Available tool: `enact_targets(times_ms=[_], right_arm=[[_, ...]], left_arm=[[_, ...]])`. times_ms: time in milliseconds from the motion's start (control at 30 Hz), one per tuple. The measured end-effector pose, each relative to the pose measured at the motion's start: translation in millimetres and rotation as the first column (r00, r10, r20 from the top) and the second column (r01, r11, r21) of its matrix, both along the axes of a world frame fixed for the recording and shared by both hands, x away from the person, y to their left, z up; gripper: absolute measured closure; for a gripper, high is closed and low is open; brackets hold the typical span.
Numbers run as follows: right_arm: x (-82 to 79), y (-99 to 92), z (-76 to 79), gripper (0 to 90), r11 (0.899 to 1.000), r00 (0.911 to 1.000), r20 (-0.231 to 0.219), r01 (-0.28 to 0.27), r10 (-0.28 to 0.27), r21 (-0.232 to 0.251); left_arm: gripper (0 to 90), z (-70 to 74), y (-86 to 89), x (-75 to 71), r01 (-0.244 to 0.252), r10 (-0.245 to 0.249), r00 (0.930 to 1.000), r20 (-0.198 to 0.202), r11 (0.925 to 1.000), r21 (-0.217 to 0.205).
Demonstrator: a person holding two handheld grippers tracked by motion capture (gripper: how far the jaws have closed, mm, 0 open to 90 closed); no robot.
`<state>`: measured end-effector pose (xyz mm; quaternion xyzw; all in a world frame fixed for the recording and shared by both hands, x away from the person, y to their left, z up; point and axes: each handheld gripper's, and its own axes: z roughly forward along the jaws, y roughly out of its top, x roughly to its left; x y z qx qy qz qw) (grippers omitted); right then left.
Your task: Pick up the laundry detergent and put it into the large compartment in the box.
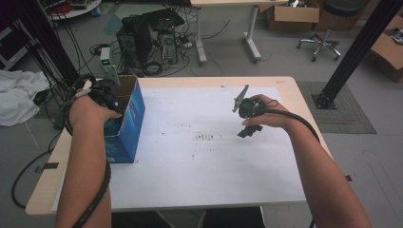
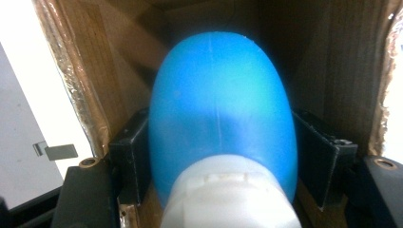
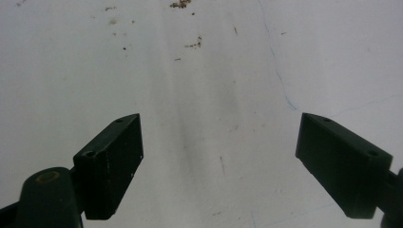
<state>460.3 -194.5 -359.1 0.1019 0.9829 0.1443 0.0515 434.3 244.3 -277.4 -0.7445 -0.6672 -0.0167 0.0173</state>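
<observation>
The left gripper (image 1: 110, 102) reached down into the open top of a blue cardboard box (image 1: 129, 124) that stood at the left edge of the table (image 1: 285, 85). In the left gripper view a smooth blue egg-shaped plastic object with a white ribbed base (image 2: 221, 109) sat between the two black jaws inside the box's brown walls; the jaws stood just at its sides, and whether the pads pressed on it could not be told. The right gripper (image 1: 249, 127) hovered over the white sheet (image 1: 190, 175) covering the tabletop, well apart from the box, its jaws spread wide with nothing between them
</observation>
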Motion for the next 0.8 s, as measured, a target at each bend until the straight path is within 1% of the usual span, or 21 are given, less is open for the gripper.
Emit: enact_targets(times_ms=[167, 200, 333, 433, 533, 667, 800], right_arm=[[-0.2, -0.3, 0.7, 16.1, 1.0, 1.0, 0.0, 0.003, -0.003, 0.003], [-0.1, -0.6, 0.8, 16.1, 1.0, 1.0, 0.003, 0.004, -0.004, 0.003], [0.1, -1.1, 1.1, 16.1, 1.0, 1.0, 0.004, 0.003, -0.003, 0.003], [0.0, -1.2, 1.4, 16.1, 1.0, 1.0, 0.006, 0.003, -0.003, 0.003], [-0.2, -1.2, 1.9, 16.1, 1.0, 1.0, 0.008, 0.0, 0.0, 0.006], [-0.3, -0.9, 1.9, 16.1, 1.0, 1.0, 0.009, 0.001, -0.001, 0.008], [-0.3, -0.3, 1.8, 16.1, 1.0, 1.0, 0.008, 0.001, -0.001, 0.009]], left_arm=[[30.3, 2.5, 0.8, -0.4, -0.001, 0.001, 1.0, 0.003, 1.0, -0.004], [29.6, 4.1, -0.1, -0.9, -0.003, 0.003, 0.9999, 0.012, 1.0, -0.007], [26.2, 8.2, -2.0, -1.0, 0.004, -0.004, 1.0, 0.008, 0.9999, 0.016], [25.5, 10.9, -2.4, -1.4, 0.004, -0.004, 0.9999, 0.011, 0.9998, 0.021], [25.1, 15.4, -2.5, -2.3, -0.007, 0.006, 0.9999, 0.014, 0.9995, 0.031], [24.5, 19.6, -1.9, -3.2, -0.003, 0.003, 0.9998, 0.018, 0.9993, 0.038], [21.6, 23.9, -2.0, -4.5, -0.005, 0.004, 0.9998, 0.021, 0.9991, 0.042]])
